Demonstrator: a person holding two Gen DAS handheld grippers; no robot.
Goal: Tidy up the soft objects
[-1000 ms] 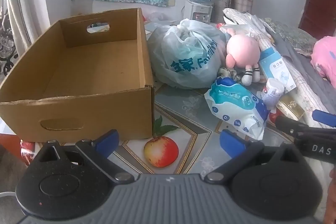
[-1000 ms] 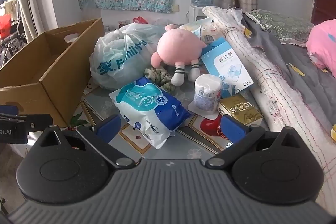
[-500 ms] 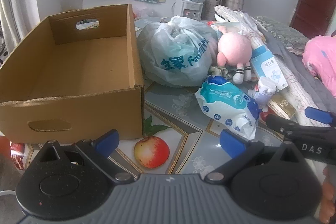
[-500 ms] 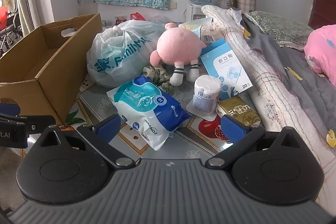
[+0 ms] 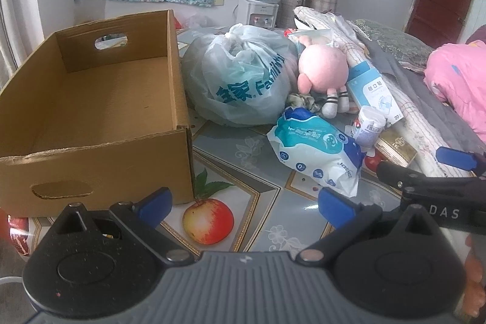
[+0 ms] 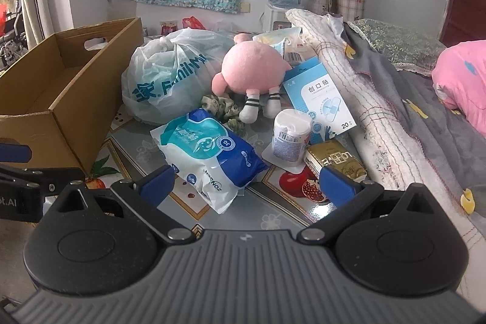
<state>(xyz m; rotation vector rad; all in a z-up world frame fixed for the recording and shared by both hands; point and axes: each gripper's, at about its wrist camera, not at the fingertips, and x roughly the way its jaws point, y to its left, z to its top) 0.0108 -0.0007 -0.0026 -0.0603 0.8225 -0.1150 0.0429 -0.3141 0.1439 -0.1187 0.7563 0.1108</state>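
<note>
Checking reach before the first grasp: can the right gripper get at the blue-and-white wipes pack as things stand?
Probably yes. The right gripper is open and empty, and the wipes pack lies straight ahead of it on the table, nothing between them; the cotton tub stands clear alongside.

Fruit-print table (image 5: 243, 148), cardboard box (image 5: 91, 111), plastic bag (image 5: 240, 84), wipes pack (image 5: 319, 151)

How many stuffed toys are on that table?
1: a pink plush toy sits between the tied plastic bag and the blue box. Others may be hidden inside the bag.
</note>
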